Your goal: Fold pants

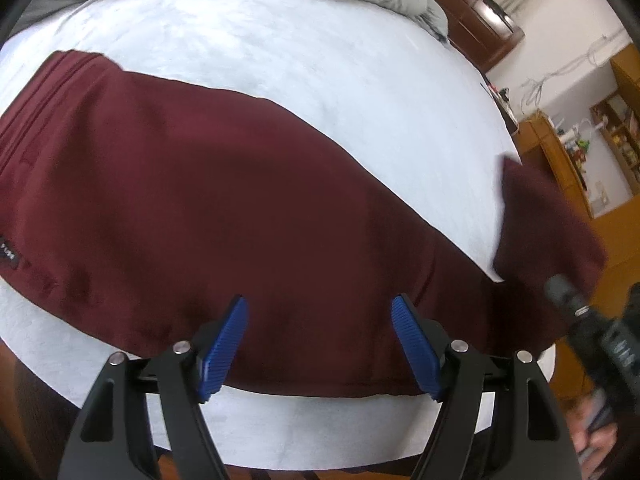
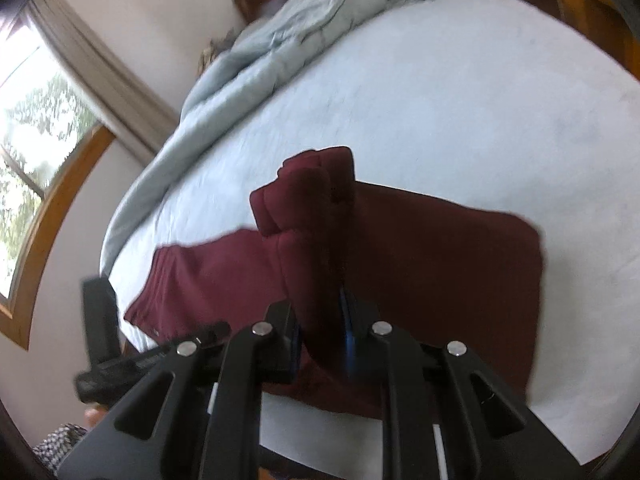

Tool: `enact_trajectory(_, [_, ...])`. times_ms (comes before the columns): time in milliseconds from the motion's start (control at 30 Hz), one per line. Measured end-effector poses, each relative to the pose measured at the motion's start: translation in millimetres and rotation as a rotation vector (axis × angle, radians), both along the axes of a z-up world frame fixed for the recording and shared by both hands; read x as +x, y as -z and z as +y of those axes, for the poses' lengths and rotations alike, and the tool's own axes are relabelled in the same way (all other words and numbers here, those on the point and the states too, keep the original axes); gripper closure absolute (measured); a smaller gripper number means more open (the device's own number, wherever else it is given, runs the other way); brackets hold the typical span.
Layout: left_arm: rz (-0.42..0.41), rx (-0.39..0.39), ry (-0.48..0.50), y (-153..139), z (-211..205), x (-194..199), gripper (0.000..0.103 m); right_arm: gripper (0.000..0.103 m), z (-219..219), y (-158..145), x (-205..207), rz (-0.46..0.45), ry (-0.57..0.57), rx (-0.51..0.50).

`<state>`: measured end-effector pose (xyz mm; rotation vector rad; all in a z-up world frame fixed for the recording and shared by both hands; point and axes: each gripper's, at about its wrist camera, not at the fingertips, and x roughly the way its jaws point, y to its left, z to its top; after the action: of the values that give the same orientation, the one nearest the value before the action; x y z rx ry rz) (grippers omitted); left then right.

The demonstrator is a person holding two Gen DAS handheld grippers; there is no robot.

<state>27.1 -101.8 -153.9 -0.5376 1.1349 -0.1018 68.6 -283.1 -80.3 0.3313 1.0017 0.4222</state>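
Note:
Maroon pants [image 1: 224, 208] lie across the pale blue bed [image 1: 280, 52], waistband at the left. My left gripper [image 1: 320, 340] is open and empty, its blue pads [image 1: 224, 348] hovering over the near edge of the pants. My right gripper [image 2: 320, 332] is shut on the pants' leg end [image 2: 312, 216], holding the bunched cloth lifted above the rest of the pants [image 2: 448, 264]. In the left wrist view the lifted leg end [image 1: 548, 232] hangs at the right, with the right gripper [image 1: 580, 312] below it.
A crumpled light grey-blue duvet [image 2: 280, 40] lies at the far side of the bed. A wooden headboard [image 1: 472, 4] and wooden shelves [image 1: 616, 136] stand to the right. A window with a curtain [image 2: 60, 120] is to the left. The left gripper's body [image 2: 100, 320] shows beside the bed edge.

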Motion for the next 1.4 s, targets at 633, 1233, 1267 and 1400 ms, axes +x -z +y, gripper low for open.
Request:
enact_trajectory(633, [0.080, -0.326, 0.009, 18, 8, -7, 0.023, 0.036, 73, 70, -24, 0.127, -0.261, 0.033])
enact_trajectory(1233, [0.255, -0.298, 0.081, 49, -50, 9, 0.051, 0.036, -73, 24, -56, 0.089, 0.001, 0.222])
enact_trajectory(1267, [0.258, -0.266, 0.089, 49, -47, 7, 0.065, 0.036, -77, 24, -56, 0.093, 0.016, 0.226])
enact_trajectory(1400, [0.195, -0.222, 0.101, 38, -47, 3, 0.081, 0.036, -87, 32, -54, 0.104, 0.074, 0.235])
